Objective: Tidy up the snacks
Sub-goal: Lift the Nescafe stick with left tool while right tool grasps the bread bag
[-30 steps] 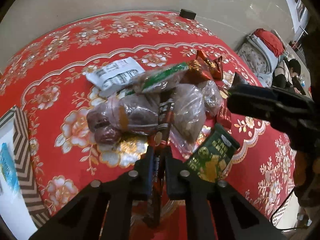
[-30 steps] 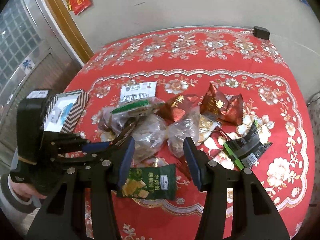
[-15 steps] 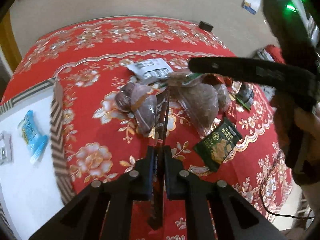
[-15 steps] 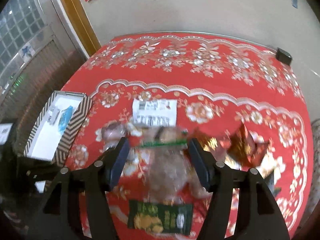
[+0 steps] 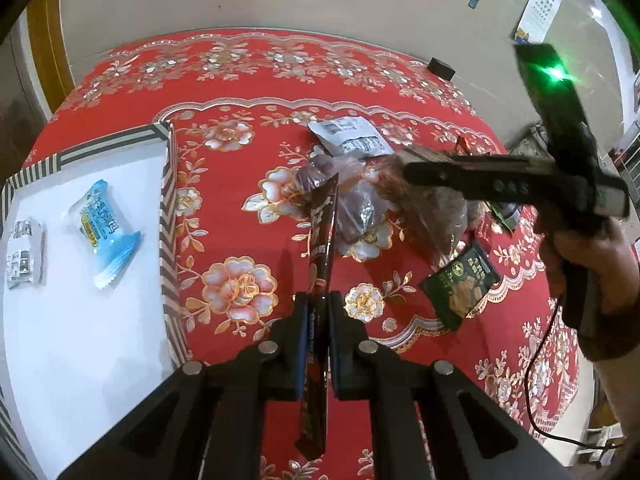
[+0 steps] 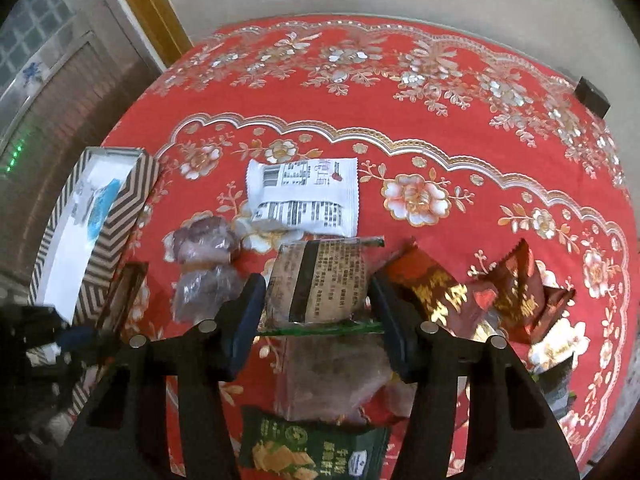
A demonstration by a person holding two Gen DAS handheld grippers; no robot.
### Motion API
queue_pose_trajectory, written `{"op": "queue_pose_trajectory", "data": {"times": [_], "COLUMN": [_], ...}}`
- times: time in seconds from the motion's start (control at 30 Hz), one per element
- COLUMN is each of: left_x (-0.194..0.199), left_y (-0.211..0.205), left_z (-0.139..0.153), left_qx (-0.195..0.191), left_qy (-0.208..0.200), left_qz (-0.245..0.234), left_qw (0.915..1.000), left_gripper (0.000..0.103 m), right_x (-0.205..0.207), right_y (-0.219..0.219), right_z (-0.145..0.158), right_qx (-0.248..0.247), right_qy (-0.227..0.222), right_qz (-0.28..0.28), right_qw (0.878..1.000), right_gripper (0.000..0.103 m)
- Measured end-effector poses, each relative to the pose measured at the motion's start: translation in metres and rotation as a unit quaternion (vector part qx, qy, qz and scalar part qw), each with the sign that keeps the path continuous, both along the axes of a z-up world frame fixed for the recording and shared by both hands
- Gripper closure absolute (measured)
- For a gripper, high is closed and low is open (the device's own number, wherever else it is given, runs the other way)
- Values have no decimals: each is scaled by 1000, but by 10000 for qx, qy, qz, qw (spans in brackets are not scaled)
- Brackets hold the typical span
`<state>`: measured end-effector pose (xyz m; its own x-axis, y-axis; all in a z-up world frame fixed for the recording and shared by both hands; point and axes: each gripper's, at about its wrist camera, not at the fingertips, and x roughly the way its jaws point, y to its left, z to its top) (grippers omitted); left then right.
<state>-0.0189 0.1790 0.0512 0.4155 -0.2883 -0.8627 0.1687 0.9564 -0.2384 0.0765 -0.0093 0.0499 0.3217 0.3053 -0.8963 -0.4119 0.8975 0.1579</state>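
Left wrist view: nearest, the left tongs (image 5: 316, 344) are clenched on a dark red snack stick (image 5: 320, 240), pinched edge-on and lifted off the red floral bench (image 5: 248, 80). Just left of it sits the striped box (image 5: 166, 208), white inside, with a blue packet (image 5: 102, 228) and a small white packet (image 5: 24, 256) already in. Judged step: carrying the stick over to that box; next move calls for swinging left over the rim, then letting go above a bare patch of the floor of the box.

Right wrist view: right tongs (image 6: 316, 320) have just been closing on a brown packet with a green seam (image 6: 320, 280) — packet sits between the pads and looks lifted, so I read it as grasped. Below it lies the green cracker bag (image 6: 312, 452). Further out, the clear bag of dark sweets (image 6: 204, 256), the red-gold packets (image 6: 480, 292) to the right, then the white labelled packet (image 6: 300, 196) — the pile left to sort.

Pose: both tongs point steeply down at the bench. In the left view a hand (image 5: 588, 256) grips the right tool from the right side, tool crossing over the pile; a cable hangs below it. Risk, as a guess: the two tools crowding each other near the box.
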Motion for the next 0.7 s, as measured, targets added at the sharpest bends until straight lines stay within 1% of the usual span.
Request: {"op": "queue_pose_trajectory", "data": {"times": [0.17,0.3,0.33,0.37,0.43,0.53,0.7], "left_x": [3,6,7,8,9,9,7], "left_y": [1,1,2,2,4,6,10], "left_z": [5,11,12,13,15,15,11], "left_qx": [61,164,189,213,261,289,277], "left_qy": [-48,-116,-127,-130,-154,-148,-107], "left_qz": [45,73,85,97,120,121,139], "left_qw": [10000,9998,9997,9996,9995,9994,9995], "left_gripper": [92,92,92,92,92,92,92], "right_x": [-19,-32,-36,-40,-45,-50,-61], "right_y": [-11,-7,-5,-1,6,9,2], "right_z": [13,23,27,30,32,24,14], "right_qx": [343,547,587,594,517,341,241], "right_qy": [-139,-267,-309,-359,-428,-303,10], "right_qz": [-80,-54,-26,24,118,139,251], "right_qw": [9993,9981,9978,9976,9977,9989,9994], "right_gripper": [50,51,52,61,62,62,62]}}
